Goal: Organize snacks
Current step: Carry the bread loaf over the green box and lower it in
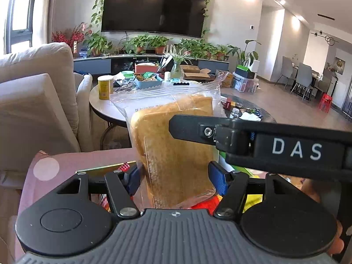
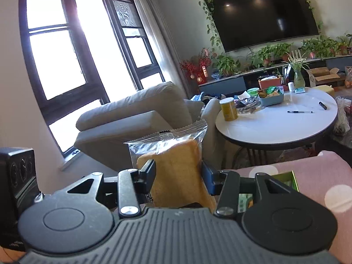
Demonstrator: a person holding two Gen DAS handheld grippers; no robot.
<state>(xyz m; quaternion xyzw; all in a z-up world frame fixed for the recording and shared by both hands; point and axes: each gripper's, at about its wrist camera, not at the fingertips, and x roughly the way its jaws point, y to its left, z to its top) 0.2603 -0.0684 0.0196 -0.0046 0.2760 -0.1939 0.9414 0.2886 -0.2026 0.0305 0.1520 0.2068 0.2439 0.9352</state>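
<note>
Sunlit living-room furniture filled the background: a wall-mounted television (image 1: 154,6), a row of potted plants (image 1: 143,43) on the low console beneath it, and a beige armchair (image 2: 136,118) by tall windows. Beyond the jaws of both grippers stood a round white table (image 2: 279,118), carrying a yellow canister (image 2: 228,109), a blue tray of snack packets (image 2: 271,98) and a pen (image 2: 300,111).

Each gripper was clenched on its own clear bag of sliced bread. In the left wrist view, the left gripper (image 1: 175,179) held a bread bag (image 1: 173,140) upright between its blue pads, the loaf rising well above the jaws and the bag's empty plastic top crumpled higher still. A black finger of the right gripper (image 1: 259,140), marked with white letters, crossed in front of that bag from the right side. Below the left jaws lay a jumble of red and yellow packets (image 1: 211,204), too hidden to identify, above a pink cloth with pale dots (image 1: 55,165).

In the right wrist view, the right gripper (image 2: 178,179) gripped a second bread bag (image 2: 176,165), also upright, its sealed top edge standing above the jaws. Just right of those jaws sat a green box (image 2: 283,181) on the pink cloth.
</note>
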